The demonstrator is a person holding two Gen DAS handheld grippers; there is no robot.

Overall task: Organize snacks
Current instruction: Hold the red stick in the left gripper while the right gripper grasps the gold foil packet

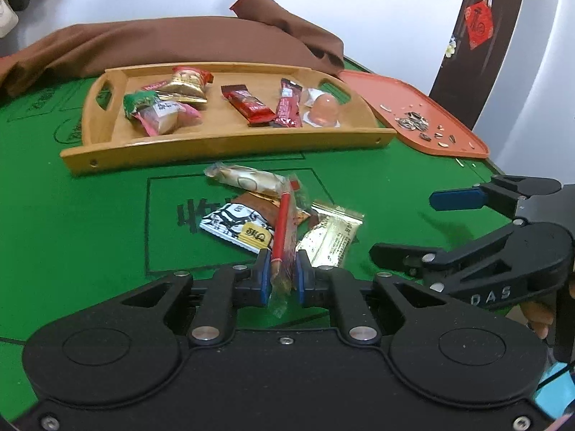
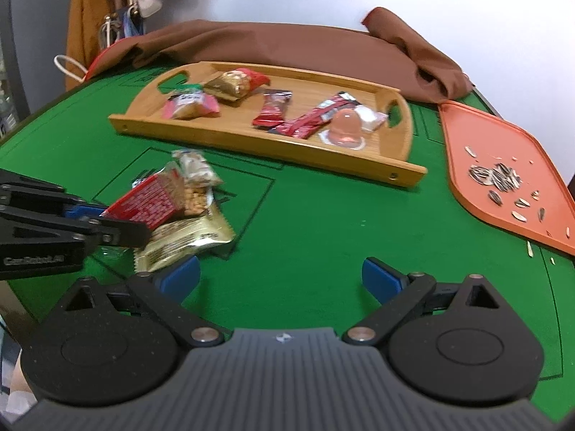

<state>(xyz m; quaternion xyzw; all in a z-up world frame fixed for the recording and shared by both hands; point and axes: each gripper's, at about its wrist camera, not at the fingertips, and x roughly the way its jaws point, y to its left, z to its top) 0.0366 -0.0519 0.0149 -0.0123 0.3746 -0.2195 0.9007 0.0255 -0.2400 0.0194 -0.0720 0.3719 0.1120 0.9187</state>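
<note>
Your left tool (image 1: 283,276) pinches a clear-wrapped red stick snack (image 1: 281,231) near the wooden tray (image 1: 230,143); your right tool (image 2: 280,278) gapes wide, empty.

red stick snack (image 1: 282,231): clear wrapper, pinched at near end
loose pile (image 1: 273,212): gold, cream, black-white packets — on green table
wooden tray (image 1: 222,143): holds red bars, jelly cup, pink and gold packets
</note>
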